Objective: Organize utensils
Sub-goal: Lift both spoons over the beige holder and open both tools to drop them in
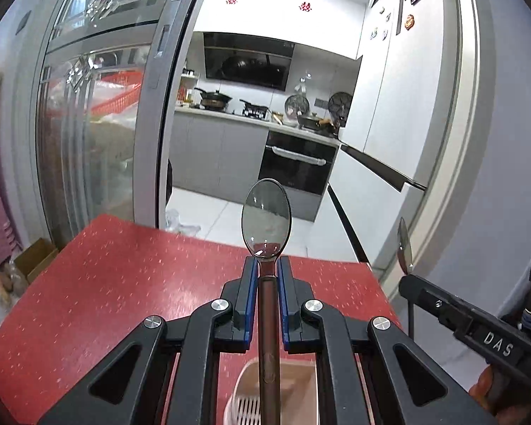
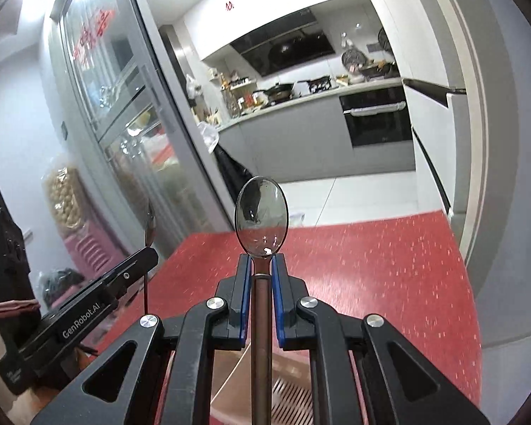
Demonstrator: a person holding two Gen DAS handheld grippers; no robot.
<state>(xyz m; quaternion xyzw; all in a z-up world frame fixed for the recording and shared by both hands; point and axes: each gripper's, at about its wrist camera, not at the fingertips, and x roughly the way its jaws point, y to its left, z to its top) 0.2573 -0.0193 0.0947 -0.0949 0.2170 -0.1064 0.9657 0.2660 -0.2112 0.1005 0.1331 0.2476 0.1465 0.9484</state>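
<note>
My left gripper [image 1: 266,264] is shut on a metal spoon [image 1: 266,219] with a dark handle, bowl pointing up and forward. Below it a beige utensil holder [image 1: 301,389] with a slotted base stands on the red table [image 1: 106,283]. My right gripper [image 2: 262,262] is shut on a second metal spoon [image 2: 261,212], bowl up, above the same beige holder [image 2: 290,389]. In the left wrist view the right gripper [image 1: 407,279] shows at the right edge with its spoon [image 1: 404,244]. In the right wrist view the left gripper [image 2: 148,255] shows at the left with its spoon [image 2: 149,226].
The red speckled table [image 2: 371,265] ends ahead at a kitchen doorway. A glass sliding door [image 1: 99,124] stands at the left and a white fridge [image 1: 400,88] at the right. A cardboard box [image 1: 35,258] sits on the floor at the left.
</note>
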